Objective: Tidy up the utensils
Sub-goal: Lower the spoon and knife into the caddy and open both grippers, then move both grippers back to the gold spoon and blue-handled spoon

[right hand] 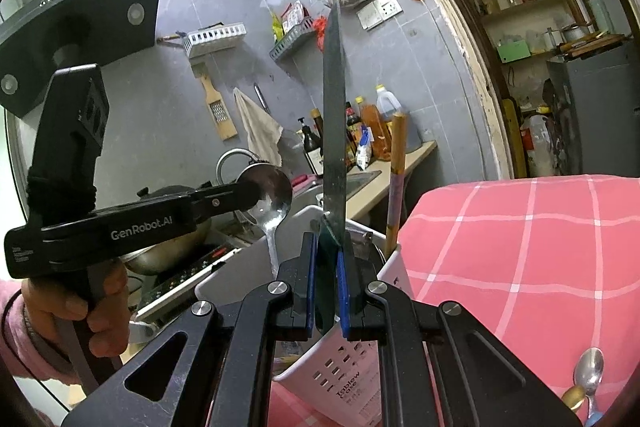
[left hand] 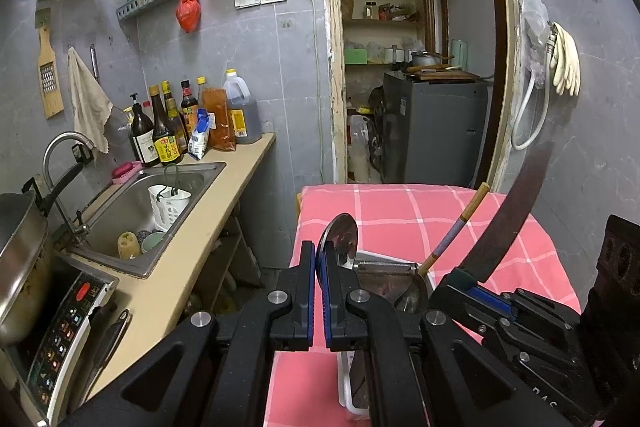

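Note:
My left gripper is shut on a large steel spoon, bowl up; it also shows in the right wrist view, handle pointing down into the white utensil holder. My right gripper is shut on a long dark knife by its green handle, blade up, above the holder. In the left wrist view the knife blade rises at right. A metal spatula with a wooden handle stands in the holder.
The holder stands on a table with a pink checked cloth. Small spoons lie on the cloth at lower right. A counter with a sink, bottles, a wok and an induction cooker lies left. A doorway is behind.

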A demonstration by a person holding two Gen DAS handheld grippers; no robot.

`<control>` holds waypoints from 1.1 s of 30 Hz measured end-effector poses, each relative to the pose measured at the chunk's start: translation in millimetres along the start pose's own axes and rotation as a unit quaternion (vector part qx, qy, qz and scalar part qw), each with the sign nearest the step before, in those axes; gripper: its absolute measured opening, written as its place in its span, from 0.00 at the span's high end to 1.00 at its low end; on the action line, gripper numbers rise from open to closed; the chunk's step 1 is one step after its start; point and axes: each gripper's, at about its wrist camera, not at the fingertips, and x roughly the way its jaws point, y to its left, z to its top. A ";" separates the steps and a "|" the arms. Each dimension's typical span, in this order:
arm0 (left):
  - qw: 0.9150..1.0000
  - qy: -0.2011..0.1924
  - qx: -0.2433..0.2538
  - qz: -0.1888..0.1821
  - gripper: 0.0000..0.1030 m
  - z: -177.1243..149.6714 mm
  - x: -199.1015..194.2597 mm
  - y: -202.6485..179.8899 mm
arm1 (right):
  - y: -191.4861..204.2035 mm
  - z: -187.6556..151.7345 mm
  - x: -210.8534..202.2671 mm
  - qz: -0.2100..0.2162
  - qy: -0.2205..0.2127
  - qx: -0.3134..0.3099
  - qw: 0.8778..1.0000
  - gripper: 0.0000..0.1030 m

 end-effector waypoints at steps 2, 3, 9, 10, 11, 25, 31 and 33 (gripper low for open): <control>1.000 0.003 -0.001 -0.002 0.97 -0.6 1.5 0.9 | 1.3 1.9 3.7 -0.004 0.010 -0.003 1.000 0.91; 1.000 0.005 -0.002 -0.003 0.97 -1.2 2.0 1.2 | 2.7 2.9 6.4 -0.009 0.018 -0.007 1.000 0.91; 1.000 0.017 -0.009 -0.010 0.97 -0.8 5.8 5.6 | 12.7 9.0 14.6 -0.027 0.058 -0.027 0.998 0.91; 1.000 0.019 -0.013 -0.013 0.97 -0.8 6.5 6.6 | 13.9 9.7 14.9 -0.029 0.064 -0.030 0.997 0.91; 0.999 0.021 -0.017 -0.017 0.97 -0.7 7.2 7.8 | 14.6 10.6 15.2 -0.030 0.070 -0.030 0.997 0.91; 0.991 0.056 -0.078 -0.090 0.93 -2.3 14.8 26.1 | 19.8 19.8 5.4 -0.055 0.080 -0.026 0.995 0.61; 0.990 0.053 -0.072 -0.110 0.83 -0.8 7.5 20.7 | 24.1 29.9 -26.2 -0.095 0.040 -0.010 0.995 0.46; 0.989 0.042 -0.075 -0.118 0.62 -0.5 1.7 19.8 | 24.2 34.7 -38.3 -0.113 0.031 -0.006 0.993 0.40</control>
